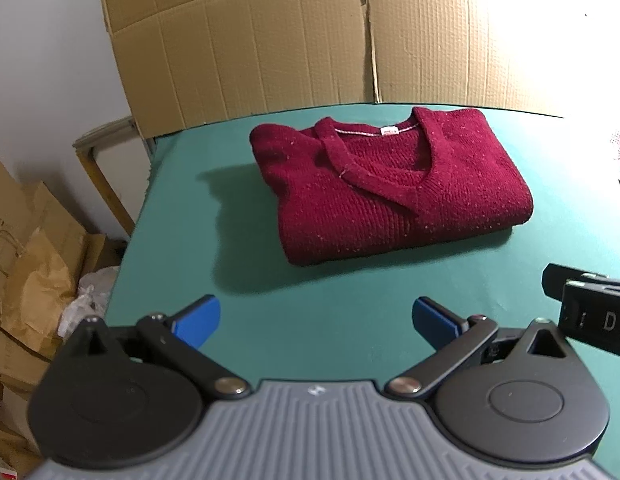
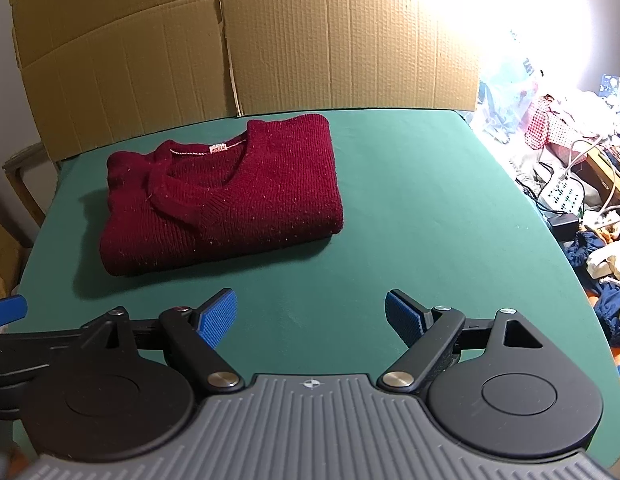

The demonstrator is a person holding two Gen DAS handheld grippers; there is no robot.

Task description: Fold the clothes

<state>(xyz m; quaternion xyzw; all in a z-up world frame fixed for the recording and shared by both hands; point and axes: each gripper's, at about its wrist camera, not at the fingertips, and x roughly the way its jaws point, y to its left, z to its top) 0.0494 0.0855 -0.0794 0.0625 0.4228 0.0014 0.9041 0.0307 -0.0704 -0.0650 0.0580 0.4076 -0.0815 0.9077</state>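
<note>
I have both grippers drawn back from the work, and both stand released with nothing between their blue pads. The left gripper [image 1: 315, 322] hangs over bare green table [image 1: 329, 304], its jaws spread wide. The right gripper [image 2: 311, 318] sits likewise, jaws wide apart over the cloth-covered table [image 2: 409, 208].

The red sweater [image 1: 389, 188] lies folded into a compact rectangle, well ahead of the left jaws and slightly to their right, neckline and label facing up toward the far edge. From the right wrist view the sweater [image 2: 222, 196] lies ahead and to the left of the jaws, well apart from them, flat on the table with its V-neck showing.

Past the sweater, a cardboard sheet [image 1: 310, 40] stands upright along the table's far edge. In the left wrist view, part of the right gripper's black body shows at the right edge, just beside the left gripper. To the left of the left jaws, off the table, I see brown paper bags [image 1: 34, 272]. To the right of the right jaws, beyond the table's edge, there is a clutter of cables and fabrics [image 2: 569, 184].
</note>
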